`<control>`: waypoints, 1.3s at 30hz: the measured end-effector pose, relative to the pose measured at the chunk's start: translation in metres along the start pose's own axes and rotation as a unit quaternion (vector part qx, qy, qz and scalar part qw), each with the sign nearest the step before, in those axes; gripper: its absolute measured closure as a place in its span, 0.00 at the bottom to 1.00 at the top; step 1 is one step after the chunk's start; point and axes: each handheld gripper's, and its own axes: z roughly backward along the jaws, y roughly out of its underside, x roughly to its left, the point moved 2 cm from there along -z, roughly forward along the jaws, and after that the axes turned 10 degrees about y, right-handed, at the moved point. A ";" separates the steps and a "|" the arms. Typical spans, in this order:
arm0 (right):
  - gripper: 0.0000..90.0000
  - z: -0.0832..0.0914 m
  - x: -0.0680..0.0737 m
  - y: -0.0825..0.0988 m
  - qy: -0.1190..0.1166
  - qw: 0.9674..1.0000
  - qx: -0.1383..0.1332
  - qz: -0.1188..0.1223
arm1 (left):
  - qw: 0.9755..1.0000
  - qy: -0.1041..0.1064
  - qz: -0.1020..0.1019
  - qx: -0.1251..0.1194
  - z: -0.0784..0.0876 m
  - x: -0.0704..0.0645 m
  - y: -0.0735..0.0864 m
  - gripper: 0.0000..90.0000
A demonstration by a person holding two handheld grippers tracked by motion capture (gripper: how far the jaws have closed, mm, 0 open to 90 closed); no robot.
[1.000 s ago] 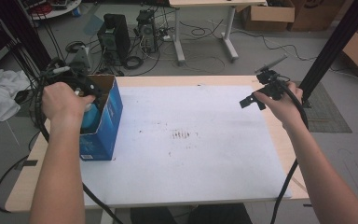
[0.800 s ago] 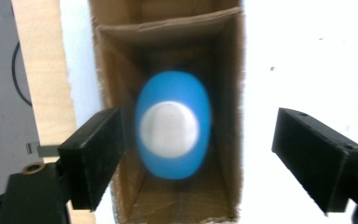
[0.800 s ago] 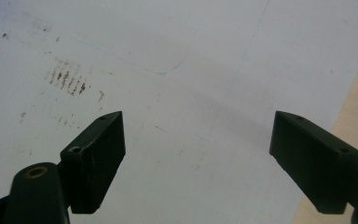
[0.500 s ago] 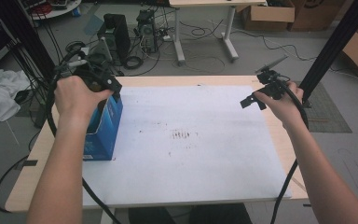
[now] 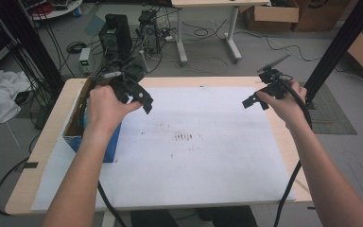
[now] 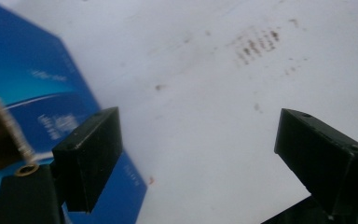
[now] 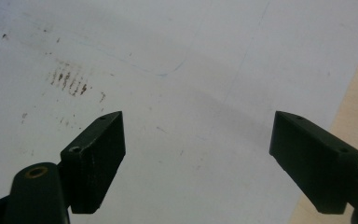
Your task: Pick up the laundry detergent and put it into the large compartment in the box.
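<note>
Withdrawn from the blue box (image 5: 94, 135) since the earlier frame, left tongs (image 5: 144, 101) just spread, empty; box beside their left jaw; right tongs (image 5: 255, 100) spread; trailing cable may tip box.

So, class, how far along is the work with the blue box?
Done: little; the blue box stands open-topped at the white sheet's edge. In hand: nothing; the left tongs beside it have just been opening, nothing between them, and the right tongs hang open. Left: likely whatever goes into or out of the box.
</note>
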 end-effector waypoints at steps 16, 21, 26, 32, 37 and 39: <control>0.20 0.001 0.000 0.000 -0.002 1.000 0.001 0.004 | 0.995 0.021 -0.100 0.022 -0.038 -0.053 -0.004 0.18; 0.20 0.002 -0.001 0.000 -0.002 1.000 0.000 0.003 | 0.993 0.011 -0.113 0.032 -0.046 -0.061 -0.004 0.18; 0.20 0.003 -0.001 0.001 -0.002 1.000 0.000 0.003 | 0.993 0.018 -0.115 0.034 -0.053 -0.064 -0.005 0.18; 0.20 0.004 -0.001 0.003 -0.002 1.000 0.001 0.004 | 0.992 0.024 -0.114 0.038 -0.061 -0.065 -0.006 0.17; 0.20 0.004 -0.001 0.003 -0.001 1.000 0.001 0.004 | 0.992 0.026 -0.119 0.044 -0.065 -0.067 -0.007 0.17; 0.20 0.005 -0.001 0.003 -0.001 1.000 0.000 0.002 | 0.991 0.027 -0.120 0.044 -0.066 -0.068 -0.008 0.17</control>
